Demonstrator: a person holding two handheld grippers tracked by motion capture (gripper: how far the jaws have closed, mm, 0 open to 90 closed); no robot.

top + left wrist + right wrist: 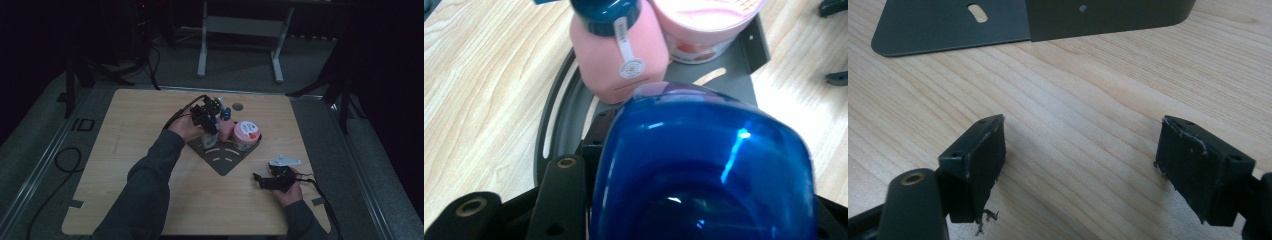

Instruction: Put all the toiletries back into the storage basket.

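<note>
High view, table: a light wooden table (pixel 150 150) carries a dark grey plate (pixel 225 161) with curved slots near its middle.
High view, plate load: a pink bottle (pixel 226 129) with a dark blue cap stands beside a pink tub (pixel 245 135) with a printed lid, both on the plate.
High view, left gripper: the left gripper (pixel 207 120) sits at the plate's far-left edge, right by the bottle.
High view, right gripper: the right gripper (pixel 260 180) lies low over bare wood, near the plate's near-right corner, apart from it.
Left gripper view: a glossy blue cap-like object (pixel 704 170) sits between the jaws, which appear pinched on it; beyond it stand the pink bottle (pixel 616 60) and pink tub (pixel 704 25) on the plate (pixel 734 65).
Right gripper view: the right gripper (pixel 1078 160) has its jaws spread wide over bare wood, nothing between them; the grey plate (pixel 998 25) lies ahead.
</note>
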